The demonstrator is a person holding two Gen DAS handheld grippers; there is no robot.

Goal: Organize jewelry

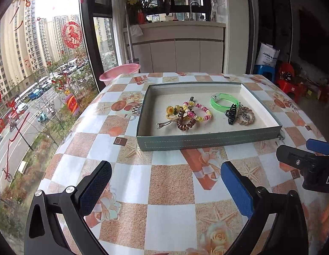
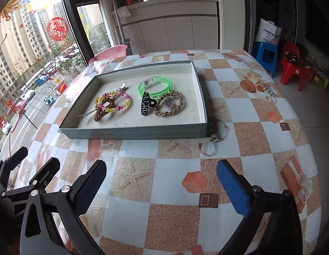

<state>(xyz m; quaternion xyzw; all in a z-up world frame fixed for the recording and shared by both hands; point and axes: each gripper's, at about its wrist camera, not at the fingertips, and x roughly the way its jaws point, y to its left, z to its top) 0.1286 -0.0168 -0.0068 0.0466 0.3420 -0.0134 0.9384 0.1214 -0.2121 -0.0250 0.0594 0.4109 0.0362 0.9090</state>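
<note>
Landmark is the grey-green tray, sitting on the checkered desk. All the jewelry I can see lies inside it; nothing loose shows on the desk around it. That fits either a sorted pile or one waiting to be sorted, can't say which.

My left gripper hovers on the near side of the tray, well apart from it, fingers spread wide with nothing between them. My right gripper does likewise, also near side, fingers apart and empty. My guess is both are held back and open so the tray stays in full view and either one can go in.

Inside the tray there are two clusters. In the left half:
- a pink-yellow beaded bracelet
- a brown spiral hair tie, overlapping the bracelet
- a yellow flower piece, just beside them
- a metal clip, poking toward the near-left corner
- a second small clip, on the far side of the bracelet

In the right half:
- a translucent green bangle (has a clear module on it)
- a black claw clip, touching its near edge
- a tan braided bracelet with a small charm, just right of the claw

The pieces overlap, so they would likely tangle or drag each other if one were lifted.
</note>
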